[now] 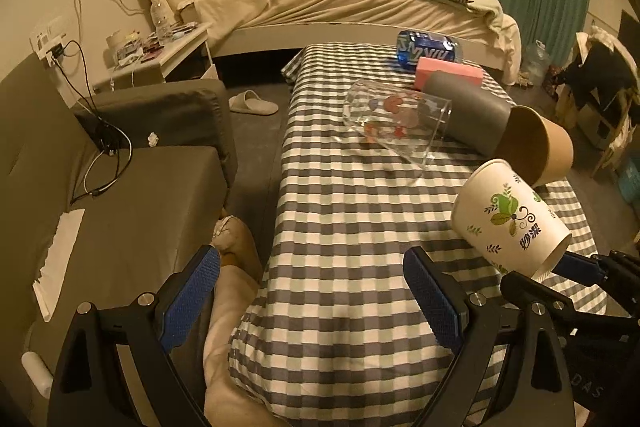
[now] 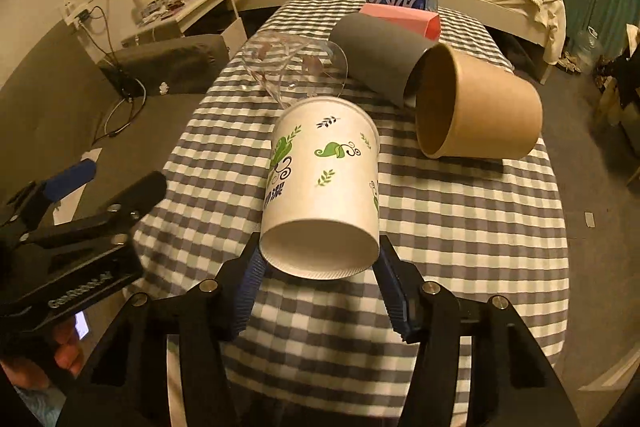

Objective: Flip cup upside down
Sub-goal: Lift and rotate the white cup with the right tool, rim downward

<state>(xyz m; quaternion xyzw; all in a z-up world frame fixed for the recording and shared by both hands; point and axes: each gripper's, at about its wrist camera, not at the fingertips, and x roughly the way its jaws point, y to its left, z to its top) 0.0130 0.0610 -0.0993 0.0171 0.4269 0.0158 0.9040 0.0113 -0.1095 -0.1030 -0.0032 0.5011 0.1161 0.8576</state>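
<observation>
A dim bedroom holds a grey-and-white checked tablecloth. Nearest, the right gripper clamps the rim of a white paper cup with green leaf print, tilted in the air, base pointing far. The left gripper hangs wide open, empty. Beyond lies a brown paper cup.

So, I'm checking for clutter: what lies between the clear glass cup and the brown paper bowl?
The grey cup, lying on its side, fills that stretch between the clear glass cup and the brown paper bowl; both views show it.
</observation>
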